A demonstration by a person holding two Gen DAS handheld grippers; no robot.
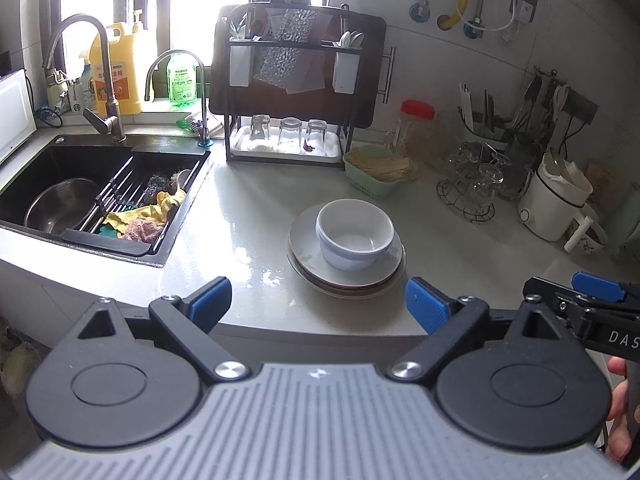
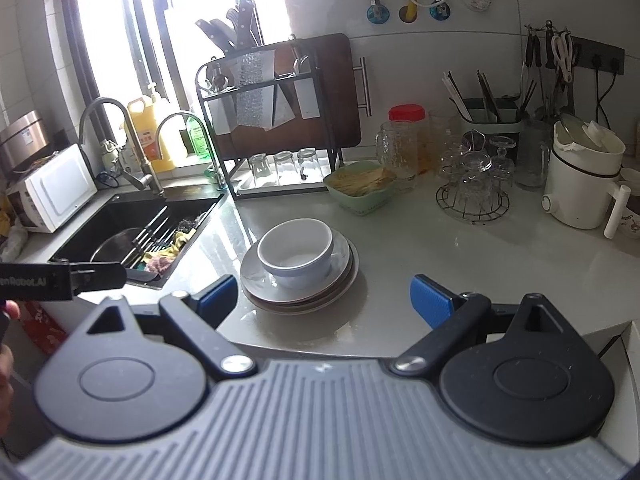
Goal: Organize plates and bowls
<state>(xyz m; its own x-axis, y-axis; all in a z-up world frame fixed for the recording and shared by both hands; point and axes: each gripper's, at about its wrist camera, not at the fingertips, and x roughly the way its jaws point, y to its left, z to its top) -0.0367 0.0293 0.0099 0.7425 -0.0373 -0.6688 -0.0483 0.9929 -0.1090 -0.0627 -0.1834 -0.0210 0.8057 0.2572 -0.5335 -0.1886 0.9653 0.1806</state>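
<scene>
1. Resting on the bench (image 1: 248, 200), a white bowl (image 1: 354, 233) sits atop stacked plates (image 1: 344, 276), near the sink (image 1: 80, 184).
2. Left tool (image 1: 318, 300) spread wide, empty.
3. Right tool (image 2: 324, 298) spread wide, empty.

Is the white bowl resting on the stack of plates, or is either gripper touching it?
Touching: in the right wrist view the white bowl sits directly on the plate stack. Both grippers are apart from it, open, with bare counter between: left gripper, right gripper.
</scene>
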